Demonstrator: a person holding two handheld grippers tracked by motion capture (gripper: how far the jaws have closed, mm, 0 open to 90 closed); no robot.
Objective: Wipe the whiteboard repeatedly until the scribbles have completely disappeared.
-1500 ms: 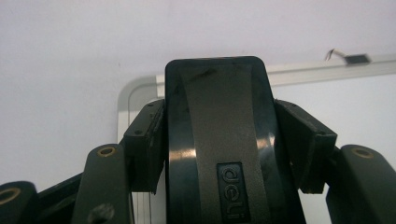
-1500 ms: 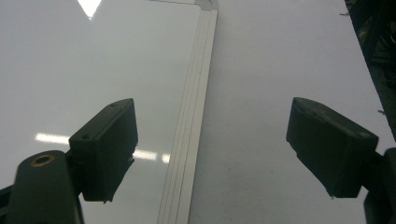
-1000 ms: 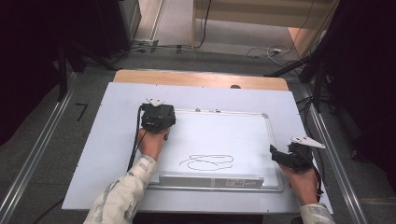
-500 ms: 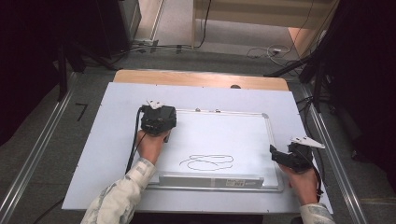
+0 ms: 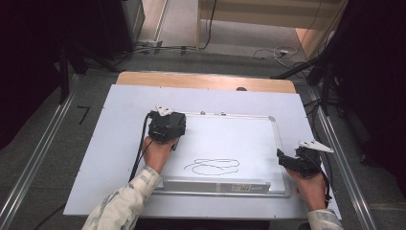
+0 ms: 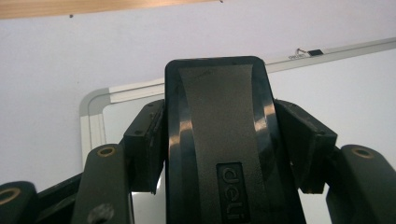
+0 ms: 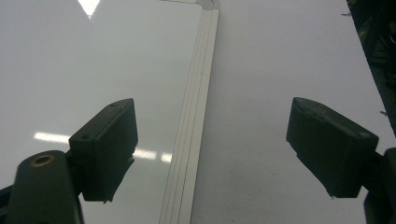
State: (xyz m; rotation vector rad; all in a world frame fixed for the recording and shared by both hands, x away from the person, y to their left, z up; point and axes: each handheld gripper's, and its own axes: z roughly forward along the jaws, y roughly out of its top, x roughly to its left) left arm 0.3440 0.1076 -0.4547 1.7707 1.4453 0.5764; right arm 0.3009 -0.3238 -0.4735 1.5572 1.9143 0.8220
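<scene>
On the pale table top [image 5: 95, 163] lies a whiteboard [image 5: 239, 139] with a silver frame, its long axis going left to right across the table, and its tray edge on the side near the person. Near the bottom middle of the board there is a black scribble [image 5: 213, 166] made of looping lines.

At the upper left corner of the board, the left gripper [image 5: 167, 125] is clamped on a black eraser [image 6: 217, 140]. From the left gripper view the 2 jaws press on both sides of the eraser, and the word "deli" is printed on its top. Its long axis runs straight forward from the jaws, toward the far top frame of the board and the wooden edge [image 6: 93, 7] of the table behind it. From the high view I cannot tell if the eraser touches the board.

The right gripper [image 5: 293, 160] is at the right frame of the board, near the lower right corner, and its jaws are spread wide with nothing between them. Below them, in the right gripper view, the frame strip [image 7: 194, 121] runs away from the camera, board on one side and bare table on the other.

Between the 2 grippers the white surface is free except for the scribble, which is well apart from both of them
</scene>
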